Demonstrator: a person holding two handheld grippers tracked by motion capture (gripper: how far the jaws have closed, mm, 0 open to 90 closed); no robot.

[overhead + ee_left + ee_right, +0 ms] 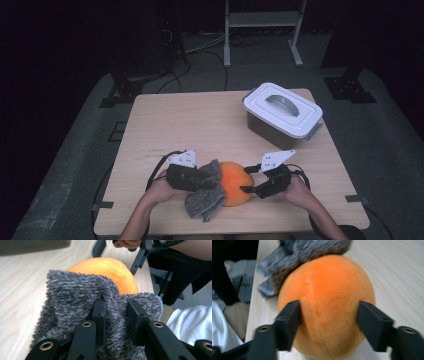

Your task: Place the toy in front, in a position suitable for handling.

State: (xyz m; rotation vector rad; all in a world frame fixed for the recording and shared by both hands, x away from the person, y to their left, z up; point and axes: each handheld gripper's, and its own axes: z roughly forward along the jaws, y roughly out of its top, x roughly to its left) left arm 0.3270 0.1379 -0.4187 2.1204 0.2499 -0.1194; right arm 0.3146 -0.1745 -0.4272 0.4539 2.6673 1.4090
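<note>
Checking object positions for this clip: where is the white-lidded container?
In the high view the white-lidded container stands at the table's far right corner, apart from the orange plush ball near the front edge.

High view: light is falling from above onto the pale wooden counter (200,120), leaving the surrounding room nearly black. Soft shadows are sitting close under objects. Right gripper view: the black jaws are smearing with motion blur. Left gripper view: the fuzzy grey cloth (82,297) is reading sharp, the background softening.

Left gripper (200,179) – jaws pinched tight, forearm in from bottom edge. Right gripper (250,187) – jaws wide, pointing left, hand (295,189) behind it.
</note>
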